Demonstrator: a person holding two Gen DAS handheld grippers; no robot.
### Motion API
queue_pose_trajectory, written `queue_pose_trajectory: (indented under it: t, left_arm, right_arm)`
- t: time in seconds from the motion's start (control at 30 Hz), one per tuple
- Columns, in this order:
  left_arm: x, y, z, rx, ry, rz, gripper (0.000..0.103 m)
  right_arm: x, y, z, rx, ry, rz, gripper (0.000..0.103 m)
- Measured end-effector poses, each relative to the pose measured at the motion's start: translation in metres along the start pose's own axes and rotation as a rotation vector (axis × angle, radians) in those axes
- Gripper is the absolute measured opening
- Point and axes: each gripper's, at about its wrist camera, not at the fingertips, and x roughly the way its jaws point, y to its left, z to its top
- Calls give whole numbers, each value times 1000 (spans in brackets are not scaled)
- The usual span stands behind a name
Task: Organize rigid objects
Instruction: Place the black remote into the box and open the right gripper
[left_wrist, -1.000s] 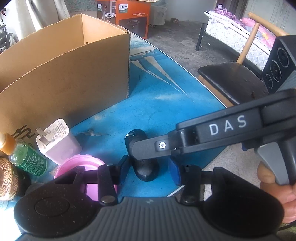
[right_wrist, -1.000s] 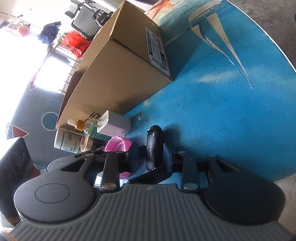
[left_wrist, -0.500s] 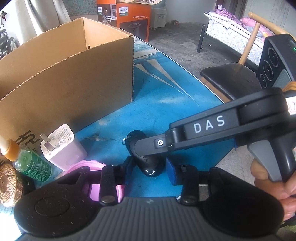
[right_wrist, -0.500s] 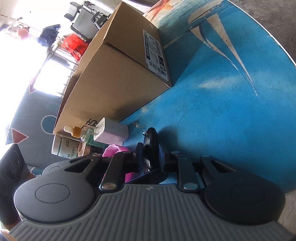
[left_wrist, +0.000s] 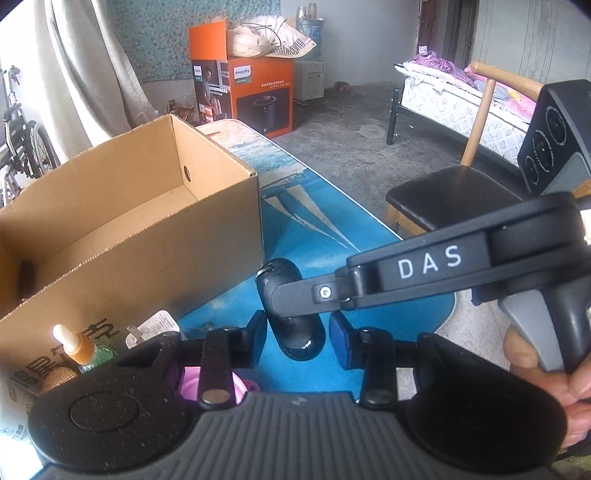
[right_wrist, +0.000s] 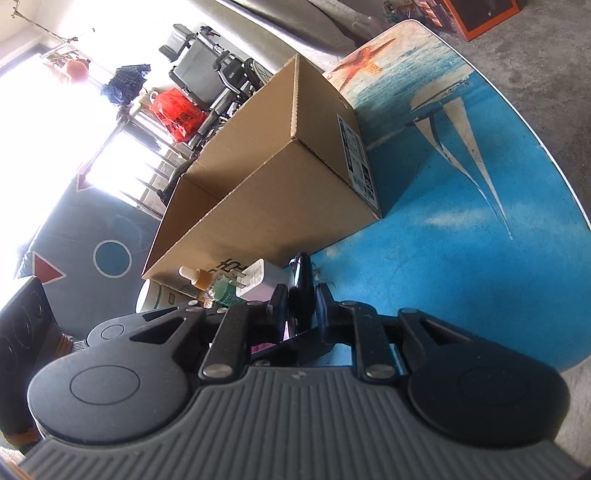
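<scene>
Right wrist: black key fob (right_wrist: 301, 291) pinched in right hand-held gripper (right_wrist: 301, 308).

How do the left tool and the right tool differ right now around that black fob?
The right tool is shut on the black fob, with its pads pressing it. The left tool is open, with its pads clear of the fob. The right tool spans the fob's thin side, while the left tool straddles its broad face. Both point at the same fob.

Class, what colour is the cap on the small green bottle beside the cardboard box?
Orange cap with a cream tip; clearest in the left wrist view.
</scene>
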Motion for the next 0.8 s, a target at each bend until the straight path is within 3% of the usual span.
queue_pose_trajectory:
  t: [0.23, 0.4, 0.6, 0.8]
  left_arm:
    - [-59, 19, 24, 6, -156, 103, 38]
    - [-88, 59, 47, -30, -213, 217, 38]
    - [-70, 133, 67, -139, -108, 249, 38]
    - [-35, 206, 50, -252, 68, 215, 38]
  right_arm:
    - [-14, 68, 36, -174, -59, 73, 15]
    - [11, 127, 82, -301, -30, 164, 15]
    - [97, 168, 136, -292, 173, 204, 15]
    - [198, 161, 152, -153, 429, 169, 15]
